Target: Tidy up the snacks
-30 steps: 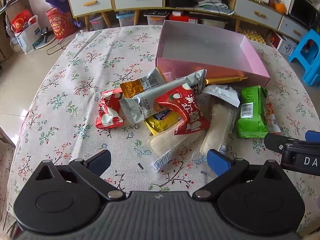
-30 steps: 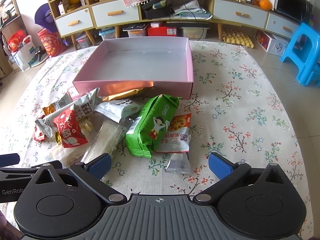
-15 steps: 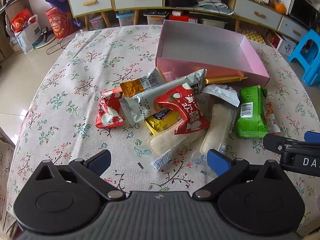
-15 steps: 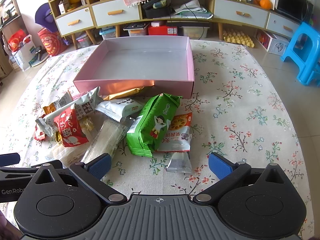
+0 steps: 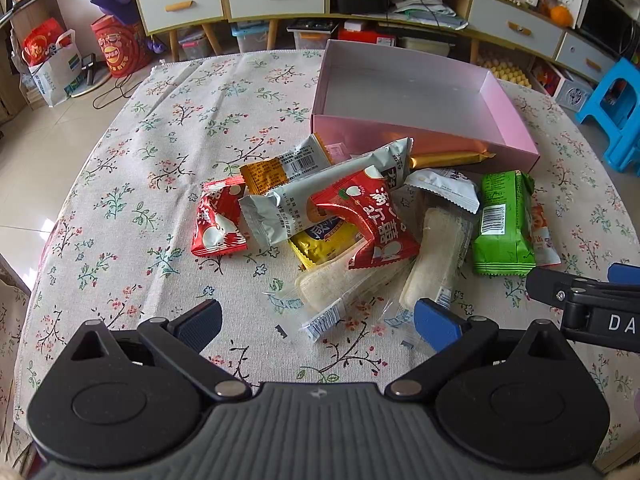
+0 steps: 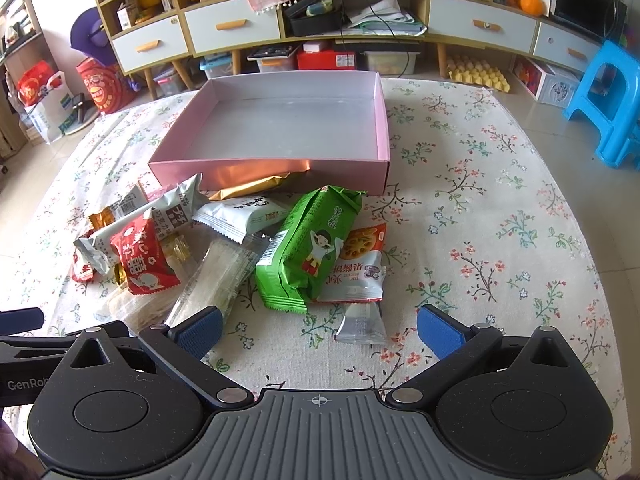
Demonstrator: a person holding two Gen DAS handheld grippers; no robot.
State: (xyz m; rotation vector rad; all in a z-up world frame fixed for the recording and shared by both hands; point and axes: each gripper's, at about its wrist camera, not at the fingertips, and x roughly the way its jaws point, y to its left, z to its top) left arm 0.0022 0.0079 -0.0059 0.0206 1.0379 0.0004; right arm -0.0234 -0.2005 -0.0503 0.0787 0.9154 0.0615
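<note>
Claws both spread, left claw (image 5: 316,322), right claw (image 6: 318,330), one pink box (image 6: 276,170), two red packets (image 5: 366,218), one green packet (image 6: 310,256).

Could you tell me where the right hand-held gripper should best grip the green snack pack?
Probably across the green snack pack at its near end, approaching from above: that end lies uncovered, facing the open right hand-held gripper, while its right edge overlaps the orange-and-white packet.

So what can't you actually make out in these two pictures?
- Yellow packet, left view: mostly buried under the red packet.
- Gold wrapper, right view: partly hidden behind the white packet, against the pink box.
- Orange biscuit packet, right view: its left side lies under the green packet.
- Packet print: too small to read.
</note>
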